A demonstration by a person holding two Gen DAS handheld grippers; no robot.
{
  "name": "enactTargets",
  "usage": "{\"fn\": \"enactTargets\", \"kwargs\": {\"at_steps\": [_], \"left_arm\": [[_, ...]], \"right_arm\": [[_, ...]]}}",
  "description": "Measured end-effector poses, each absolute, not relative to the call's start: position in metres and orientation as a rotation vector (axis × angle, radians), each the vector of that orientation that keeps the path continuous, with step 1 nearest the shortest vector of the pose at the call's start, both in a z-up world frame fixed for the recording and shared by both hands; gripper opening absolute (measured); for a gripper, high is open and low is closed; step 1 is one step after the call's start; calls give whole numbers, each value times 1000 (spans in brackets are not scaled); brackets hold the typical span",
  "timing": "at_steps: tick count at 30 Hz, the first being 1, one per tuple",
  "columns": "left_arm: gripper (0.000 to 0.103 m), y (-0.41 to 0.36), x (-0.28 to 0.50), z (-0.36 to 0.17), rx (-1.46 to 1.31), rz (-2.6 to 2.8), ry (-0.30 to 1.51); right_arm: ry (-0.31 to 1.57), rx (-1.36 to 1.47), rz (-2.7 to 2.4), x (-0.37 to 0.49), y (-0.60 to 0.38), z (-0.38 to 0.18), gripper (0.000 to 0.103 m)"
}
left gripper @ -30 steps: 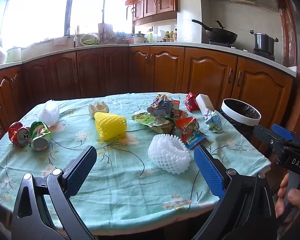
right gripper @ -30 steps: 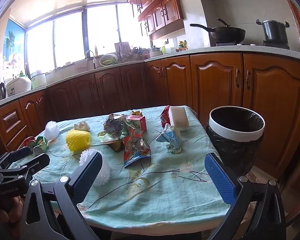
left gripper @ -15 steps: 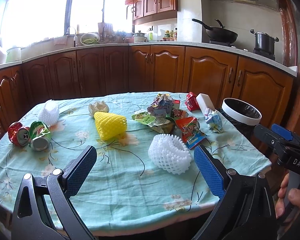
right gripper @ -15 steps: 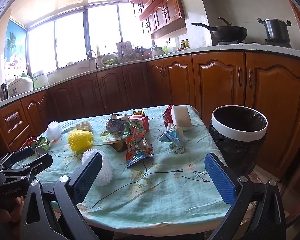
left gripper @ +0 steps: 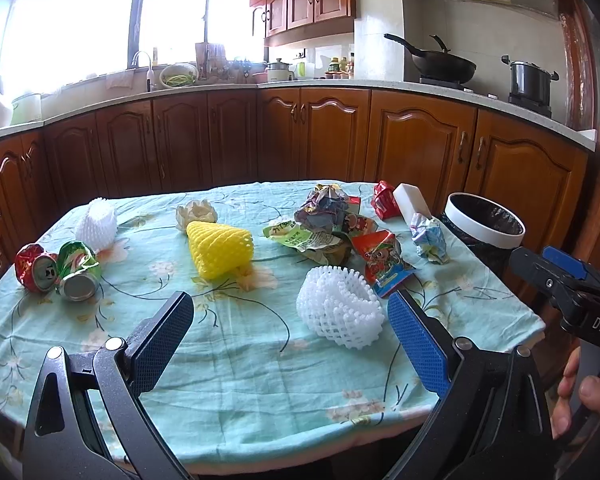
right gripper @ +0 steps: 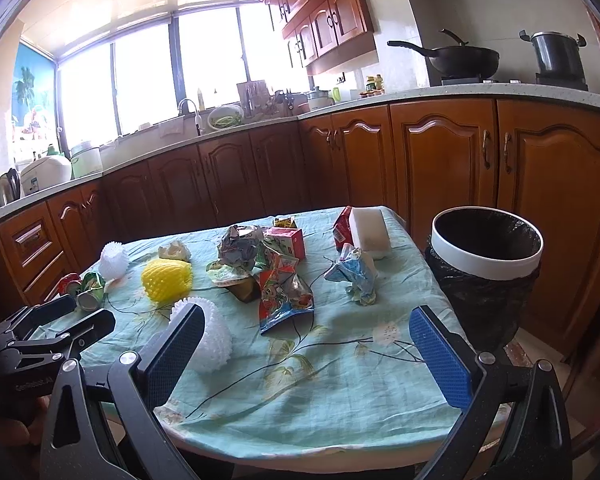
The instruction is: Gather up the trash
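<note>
Hovering spread and empty, left claw (left gripper: 288,332) and right claw (right gripper: 304,344) face crumpled wrappers (left gripper: 328,224), foam nets (left gripper: 340,312), crushed cans (left gripper: 56,272); bin (right gripper: 486,256) at two o'clock.

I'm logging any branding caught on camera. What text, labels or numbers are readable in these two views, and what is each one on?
"DAS": white letters on the right gripper body, seen from the left wrist view.
Embossed lettering on the left gripper body in the right wrist view: too faint to read.
Red snack wrapper, green wrapper, red carton, crushed cans: printing too small or blurred to read.
</note>
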State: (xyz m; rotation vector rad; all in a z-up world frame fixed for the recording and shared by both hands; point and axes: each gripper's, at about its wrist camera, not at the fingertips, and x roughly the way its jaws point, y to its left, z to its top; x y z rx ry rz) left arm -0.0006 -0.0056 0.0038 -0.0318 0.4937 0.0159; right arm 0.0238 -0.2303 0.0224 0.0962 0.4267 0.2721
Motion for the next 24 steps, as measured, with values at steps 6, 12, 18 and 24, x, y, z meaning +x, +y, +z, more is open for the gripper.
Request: {"fn": "enactTargets", "kwargs": {"at_steps": [6,12,18,24], "left_arm": [[100,-1,3,1,-39,19,505],[100,-4,3,-1,-35,15,510],[100,-2,8,-4,-54,-2,538],[100,-3,20,-7,-69,-27,586]], "right_arm": [[438,97,284,26,-229,20,103],[446,99,293,29,-229,20,103],[469,112,306,37,-230,18,103],[526,141,342,54,-231,12,102]]}}
